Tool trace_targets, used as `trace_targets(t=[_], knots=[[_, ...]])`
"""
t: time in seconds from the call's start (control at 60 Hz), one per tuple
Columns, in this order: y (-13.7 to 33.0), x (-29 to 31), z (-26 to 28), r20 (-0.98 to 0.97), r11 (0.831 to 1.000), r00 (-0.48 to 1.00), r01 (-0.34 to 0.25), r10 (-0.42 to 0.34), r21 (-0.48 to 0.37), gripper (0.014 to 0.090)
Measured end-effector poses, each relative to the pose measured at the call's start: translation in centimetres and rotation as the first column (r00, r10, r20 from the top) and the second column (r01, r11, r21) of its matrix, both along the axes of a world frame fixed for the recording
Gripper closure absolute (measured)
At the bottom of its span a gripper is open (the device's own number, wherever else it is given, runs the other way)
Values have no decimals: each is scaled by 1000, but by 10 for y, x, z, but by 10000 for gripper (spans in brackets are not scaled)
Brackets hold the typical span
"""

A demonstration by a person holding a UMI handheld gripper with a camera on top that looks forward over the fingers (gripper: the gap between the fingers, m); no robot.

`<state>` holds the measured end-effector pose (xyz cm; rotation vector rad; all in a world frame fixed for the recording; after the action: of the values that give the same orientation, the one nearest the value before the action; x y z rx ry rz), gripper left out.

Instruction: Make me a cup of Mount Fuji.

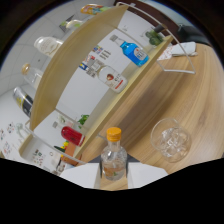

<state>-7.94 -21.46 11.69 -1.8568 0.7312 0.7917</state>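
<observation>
I am looking along my gripper (pixel 114 176) with the whole scene tilted hard. Low in the centre of the frame, a small clear bottle with an orange cap and a pale label (pixel 113 159) stands between the two light grey fingers (pixel 82 175), which flank it at either side. I cannot tell whether the jaws are pressing on it or standing a little apart, because the lower part of the picture is black and hides the contact.

To the lower right of the frame, just beside the bottle, a clear glass tumbler filled with ice cubes (pixel 171 139) sits on the light wooden counter (pixel 200 95). In the upper right, well apart from the glass, a white wire rack (pixel 176 59) stands on the same counter.

A light wooden shelf unit (pixel 82 60) runs diagonally from the lower left to the upper middle of the frame, against a white wall. On its lower board I see a red can lying behind the orange cap (pixel 73 135), a clear bottle with a red and white label (pixel 111 77) in the middle, and a blue bottle with a white cap (pixel 133 52) further up. A dark green bottle (pixel 154 36) stands near the shelf's far end. More bottles sit on the upper board toward the left edge, too small for me to name.
</observation>
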Motion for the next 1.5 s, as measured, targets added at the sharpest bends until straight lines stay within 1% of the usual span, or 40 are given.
trace_targets(t=[0.1, 0.2, 0.3, 0.383, 0.533, 0.633, 0.817, 0.9, 0.983, 1.067, 1.133, 1.217, 1.283, 1.383, 1.417, 1.5], knots=[[5, 4, 7, -207, 998, 977, 56, -54, 5, 689], [13, 10, 14, -416, 993, 903, 120, -106, 7, 689], [16, 14, 17, -581, 988, 803, 155, -133, -12, 691], [17, 18, 17, -693, 985, 706, 171, -143, -29, 690], [19, 21, 21, -819, 981, 557, 189, -138, -38, 690], [20, 21, 23, -856, 981, 499, 189, -139, -49, 690], [18, 23, 23, -827, 982, 545, 185, -137, -40, 689], [16, 20, 32, -757, 985, 641, 173, -127, -19, 690], [14, 18, 47, -603, 987, 791, 156, -103, 35, 690], [12, 16, 70, -350, 985, 933, 131, -83, 116, 687], [11, 11, 84, -89, 982, 993, 92, -78, 167, 687], [11, -5, 93, 177, 977, 981, 37, -75, 209, 688], [12, -22, 85, 351, 978, 935, -17, -59, 208, 688], [11, -52, 51, 555, 983, 832, -97, -5, 154, 690], [12, -62, 37, 606, 984, 795, -116, 10, 136, 690], [14, -82, 2, 690, 983, 719, -169, 78, 66, 691]])
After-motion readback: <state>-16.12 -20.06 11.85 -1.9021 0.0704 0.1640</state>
